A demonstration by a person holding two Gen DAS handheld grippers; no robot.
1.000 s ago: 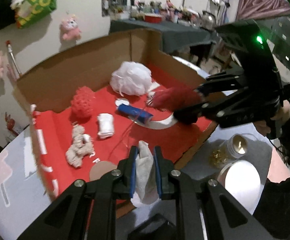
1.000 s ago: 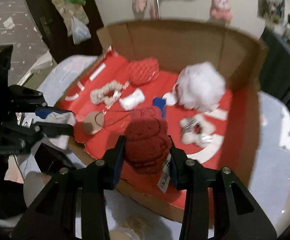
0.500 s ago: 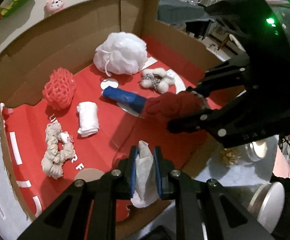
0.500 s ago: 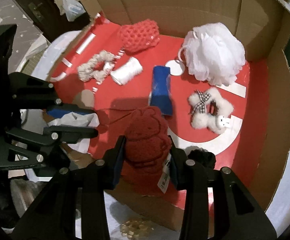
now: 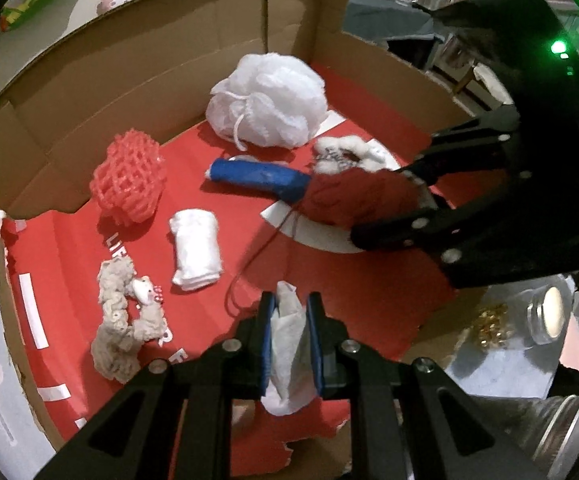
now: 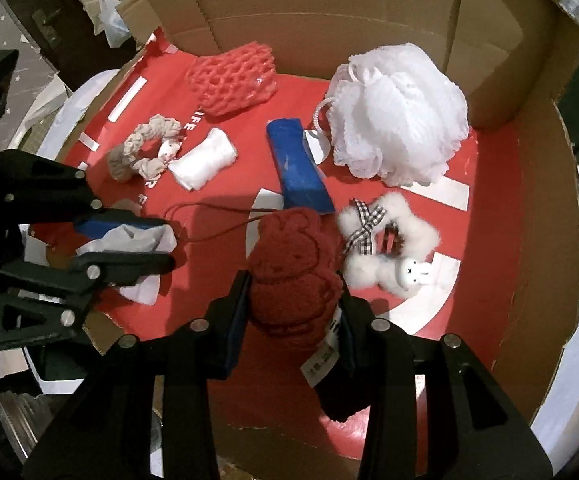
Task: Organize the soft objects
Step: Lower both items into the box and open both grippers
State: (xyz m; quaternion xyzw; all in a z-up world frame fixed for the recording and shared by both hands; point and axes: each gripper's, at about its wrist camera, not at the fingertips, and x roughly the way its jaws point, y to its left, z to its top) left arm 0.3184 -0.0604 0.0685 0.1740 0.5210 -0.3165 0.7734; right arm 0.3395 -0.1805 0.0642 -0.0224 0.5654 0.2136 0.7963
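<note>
My left gripper is shut on a crumpled white cloth and hangs over the near edge of a red-lined cardboard box. My right gripper is shut on a dark red knitted plush with a thin cord and a label, low over the box floor. In the left wrist view the right gripper reaches in from the right with the dark red plush. In the right wrist view the left gripper is at the left with the white cloth.
On the red floor lie a white mesh bath pouf, a red net sponge, a blue roll, a small white roll, a beige scrunchie with a bunny and a white furry scrunchie. Jars stand outside the box on the right.
Both grippers have come lower and tipped further down over the box, each still holding its item. The red plush now hangs close above the box floor beside the blue roll.
</note>
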